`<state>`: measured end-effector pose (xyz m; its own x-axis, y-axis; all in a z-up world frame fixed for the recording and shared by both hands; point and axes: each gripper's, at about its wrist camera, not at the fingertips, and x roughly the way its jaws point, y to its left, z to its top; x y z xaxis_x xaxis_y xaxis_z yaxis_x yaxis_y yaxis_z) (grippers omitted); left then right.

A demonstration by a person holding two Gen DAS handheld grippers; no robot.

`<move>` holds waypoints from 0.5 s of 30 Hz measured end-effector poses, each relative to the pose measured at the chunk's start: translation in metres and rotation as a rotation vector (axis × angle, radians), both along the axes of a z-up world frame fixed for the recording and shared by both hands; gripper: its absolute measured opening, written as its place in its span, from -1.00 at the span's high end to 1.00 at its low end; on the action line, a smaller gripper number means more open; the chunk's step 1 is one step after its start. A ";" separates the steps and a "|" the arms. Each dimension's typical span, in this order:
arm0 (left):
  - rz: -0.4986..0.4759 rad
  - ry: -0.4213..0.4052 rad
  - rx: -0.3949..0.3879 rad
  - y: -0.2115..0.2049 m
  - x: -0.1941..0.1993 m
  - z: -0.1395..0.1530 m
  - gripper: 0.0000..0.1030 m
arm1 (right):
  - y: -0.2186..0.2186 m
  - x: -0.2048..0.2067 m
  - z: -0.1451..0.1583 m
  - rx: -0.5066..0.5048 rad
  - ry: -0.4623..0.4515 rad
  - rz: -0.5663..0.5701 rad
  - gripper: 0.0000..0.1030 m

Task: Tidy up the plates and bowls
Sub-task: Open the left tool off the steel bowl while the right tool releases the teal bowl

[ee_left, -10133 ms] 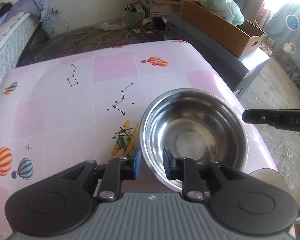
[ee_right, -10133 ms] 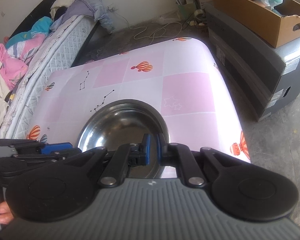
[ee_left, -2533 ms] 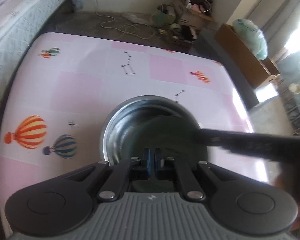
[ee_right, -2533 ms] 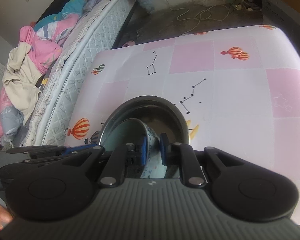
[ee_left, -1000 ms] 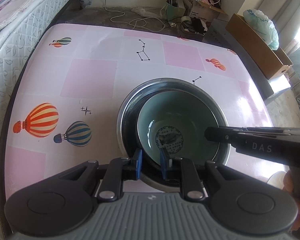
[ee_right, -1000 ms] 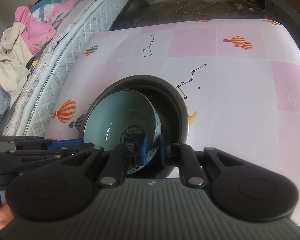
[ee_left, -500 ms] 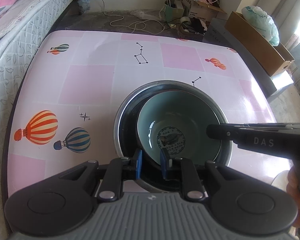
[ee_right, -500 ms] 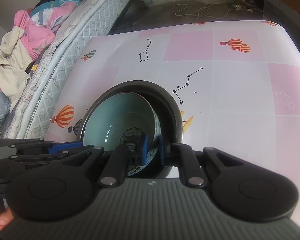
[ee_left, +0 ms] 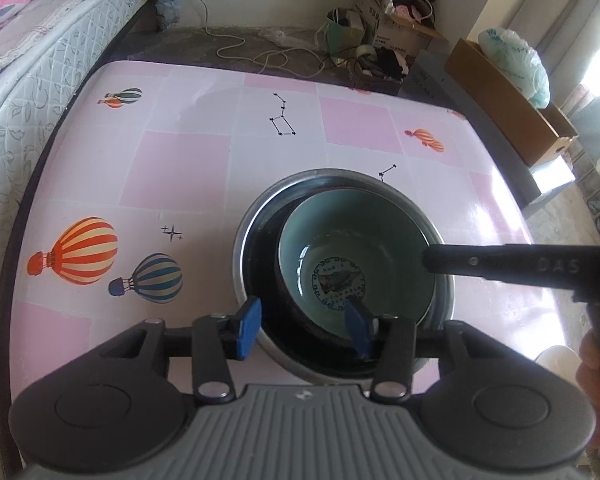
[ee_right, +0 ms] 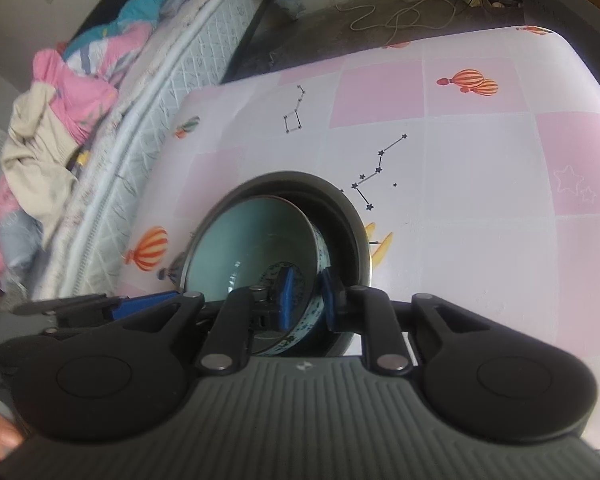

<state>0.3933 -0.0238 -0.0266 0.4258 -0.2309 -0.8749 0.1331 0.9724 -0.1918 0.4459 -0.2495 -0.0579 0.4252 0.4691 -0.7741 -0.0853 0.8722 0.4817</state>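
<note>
My left gripper has its blue fingers parting now, one pad outside the rim of the steel bowl, the other over the near rim of the ceramic bowl — neither pad presses on anything. My right gripper straddles the patterned wall of that ceramic bowl, one pad inside and one outside; its jaws are easing apart too, and though the gap is narrow I think the pads have only just left the wall, the view being blurred there. The ceramic bowl, pale green inside with a dark round emblem at its bottom, sits nested in the steel bowl, shifted toward the right gripper's side so a dark crescent of the steel interior shows on the other. In the left wrist view the right gripper reaches in to the ceramic rim, with a hand on its grip. The nested bowls rest on a table covered in pink and white squares with hot-air balloons and star patterns. Beyond it lie a mattress with heaped clothes, a cardboard box and loose cords on the floor.
</note>
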 end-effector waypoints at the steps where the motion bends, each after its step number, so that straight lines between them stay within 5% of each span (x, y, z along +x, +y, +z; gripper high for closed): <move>1: -0.001 -0.001 -0.014 0.003 -0.003 0.002 -0.06 | -0.002 -0.002 0.003 0.006 -0.005 -0.003 0.65; 6: 0.006 -0.020 -0.119 0.028 -0.029 0.019 -0.39 | -0.014 -0.028 0.028 0.062 -0.050 -0.013 0.44; 15: 0.029 -0.127 -0.101 0.074 -0.116 0.053 -0.60 | -0.050 -0.133 0.077 0.219 -0.168 -0.075 0.12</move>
